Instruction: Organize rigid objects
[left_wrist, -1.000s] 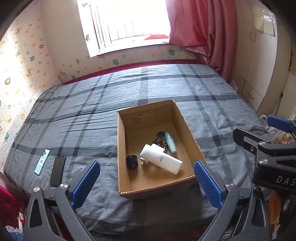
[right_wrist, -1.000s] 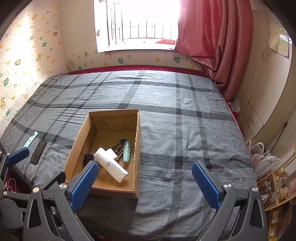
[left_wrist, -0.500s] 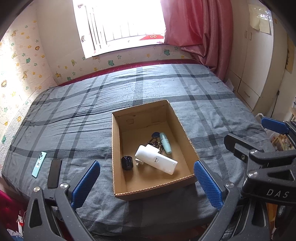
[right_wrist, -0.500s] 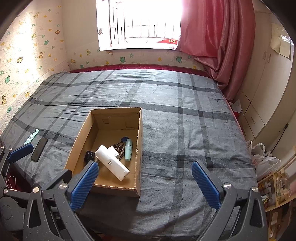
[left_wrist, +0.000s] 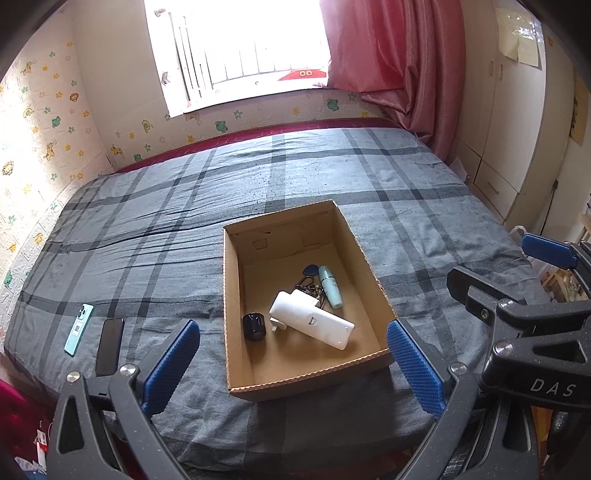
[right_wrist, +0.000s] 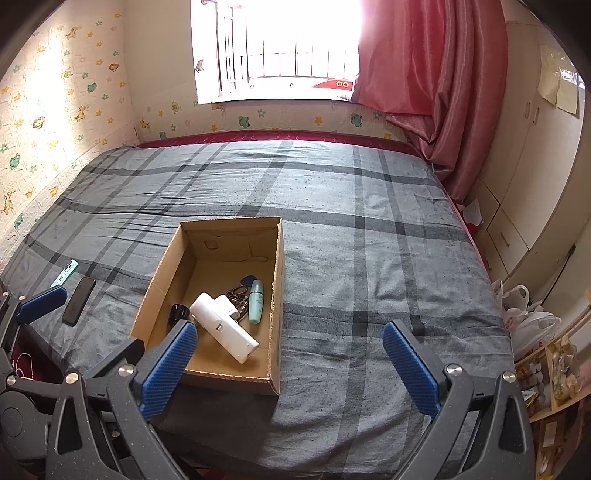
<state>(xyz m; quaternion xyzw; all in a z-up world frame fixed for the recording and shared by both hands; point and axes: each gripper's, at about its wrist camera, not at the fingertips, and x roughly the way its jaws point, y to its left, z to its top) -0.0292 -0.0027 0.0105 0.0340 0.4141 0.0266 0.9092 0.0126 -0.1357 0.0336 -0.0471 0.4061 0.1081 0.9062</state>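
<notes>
An open cardboard box (left_wrist: 369, 273) (right_wrist: 277, 280) lies on the plaid bed. Inside it are a white plug-in device (left_wrist: 314, 320) (right_wrist: 221, 326), a small black object (left_wrist: 253, 326) (right_wrist: 179, 313), a bunch of keys with a blue tag (left_wrist: 311, 282) (right_wrist: 241, 291) and a mint tube (left_wrist: 330, 282) (right_wrist: 256, 301). Left of the box, on the cover, rest a black phone (left_wrist: 109, 340) (right_wrist: 79, 301) and a mint phone (left_wrist: 78, 329) (right_wrist: 64, 273). My left gripper (left_wrist: 293, 365) hangs open before the box's near wall, holding nothing. My right gripper (right_wrist: 290, 369) is open and empty at the box's near right corner.
The grey plaid bed (left_wrist: 166, 221) fills most of both views, with wide bare cover right of the box (right_wrist: 388, 277). A window and pink curtain (right_wrist: 424, 74) stand behind, cupboards (right_wrist: 535, 184) to the right, plastic bags (right_wrist: 528, 317) on the floor.
Both grippers have drifted slightly back and upward from the bed, so the box and phones sit a little smaller and farther. Both stay open and empty.
</notes>
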